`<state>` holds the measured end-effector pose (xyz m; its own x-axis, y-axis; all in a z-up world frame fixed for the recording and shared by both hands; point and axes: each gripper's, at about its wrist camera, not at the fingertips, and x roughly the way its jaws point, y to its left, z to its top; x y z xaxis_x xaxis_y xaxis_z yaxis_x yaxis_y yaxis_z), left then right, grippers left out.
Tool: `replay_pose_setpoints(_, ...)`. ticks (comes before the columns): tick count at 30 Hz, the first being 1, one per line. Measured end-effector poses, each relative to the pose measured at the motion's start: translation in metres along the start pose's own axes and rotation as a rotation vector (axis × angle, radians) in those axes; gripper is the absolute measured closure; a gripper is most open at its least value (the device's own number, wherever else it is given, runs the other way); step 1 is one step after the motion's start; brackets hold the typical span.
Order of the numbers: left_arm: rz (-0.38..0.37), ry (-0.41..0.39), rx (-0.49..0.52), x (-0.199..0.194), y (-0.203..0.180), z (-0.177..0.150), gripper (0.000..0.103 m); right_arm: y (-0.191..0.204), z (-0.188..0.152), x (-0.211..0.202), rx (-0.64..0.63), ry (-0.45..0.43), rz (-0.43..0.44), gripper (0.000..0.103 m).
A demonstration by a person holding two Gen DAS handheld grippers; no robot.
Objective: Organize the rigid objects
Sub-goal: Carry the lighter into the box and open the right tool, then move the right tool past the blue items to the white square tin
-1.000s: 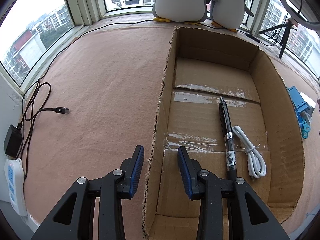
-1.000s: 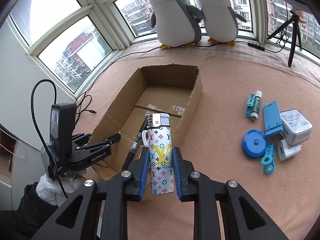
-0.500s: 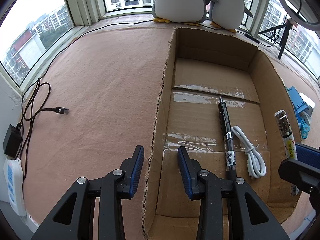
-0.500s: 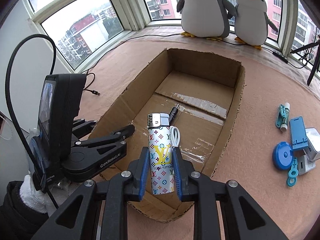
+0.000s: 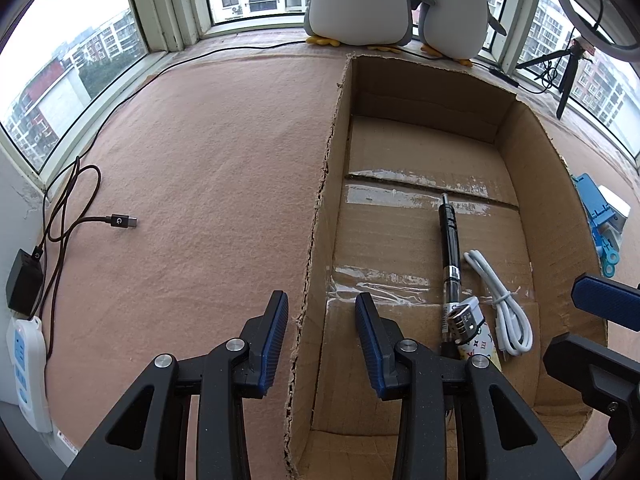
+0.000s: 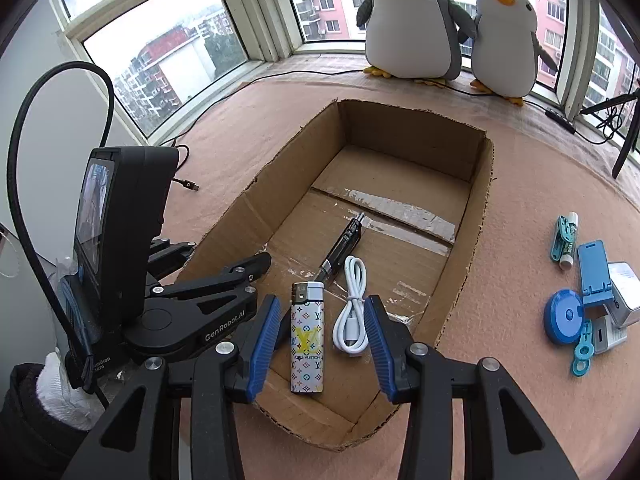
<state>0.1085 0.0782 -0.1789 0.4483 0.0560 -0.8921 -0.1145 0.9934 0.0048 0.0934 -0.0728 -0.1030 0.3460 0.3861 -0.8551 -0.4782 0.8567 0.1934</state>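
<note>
Pinkish felt covered the window-bay platform (image 6: 280, 120), with two plush penguins (image 6: 412, 20) against the glass at the far end. On it lay an open cardboard box (image 6: 482, 216), and three things were already inside.

The right gripper (image 6: 320, 344) hung over the near end of the box. Its jaws had just been opening and stood apart, with the patterned lighter (image 6: 307, 344) lying flat on the box floor between them and free of both pads. The white cable (image 6: 352, 312) lay coiled just inside the right-hand jaw, and the black pen (image 6: 344, 244) stretched away beyond the jaw tips. Judged from this, the lighter counted as delivered.

The left gripper (image 5: 320, 340) straddled the box's torn left wall (image 5: 316, 240), one jaw outside and one inside. A visible gap showed between the pads and the cardboard, though the jaws looked as closed as they get, so a steadying hold seemed likely rather than certain.

Off beyond the right gripper's right jaw, well apart from the box, a cluster waited on the felt: a blue round case (image 6: 564, 316), a blue stand (image 6: 596, 268), a white charger (image 6: 624, 292), small blue clips (image 6: 582, 356) and a glue stick (image 6: 570, 240). Those seemed to be what was left, so the work looked less than half done.
</note>
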Motion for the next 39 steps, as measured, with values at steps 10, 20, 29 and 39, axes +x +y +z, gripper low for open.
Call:
replay_pose_setpoints(10, 0.001, -0.001, 0.001, 0.001, -0.001, 0.001, 0.065, -0.028, -0.002, -0.030, 0.083, -0.052, 0.009, 0.063)
replay_pose_setpoints(20, 0.000, -0.001, 0.002, 0.001, 0.000, 0.000, 0.065, -0.113, -0.020, -0.078, 0.259, -0.132, -0.047, 0.063)
replay_pose_setpoints(29, 0.007, -0.001, 0.002, 0.001, 0.001, 0.001, 0.065, -0.198, -0.041, -0.093, 0.419, -0.133, -0.066, 0.072)
replay_pose_setpoints(39, 0.032, 0.000, 0.004, 0.003, -0.003, 0.004, 0.065, -0.241, -0.043, -0.062, 0.508, -0.061, 0.034, 0.088)
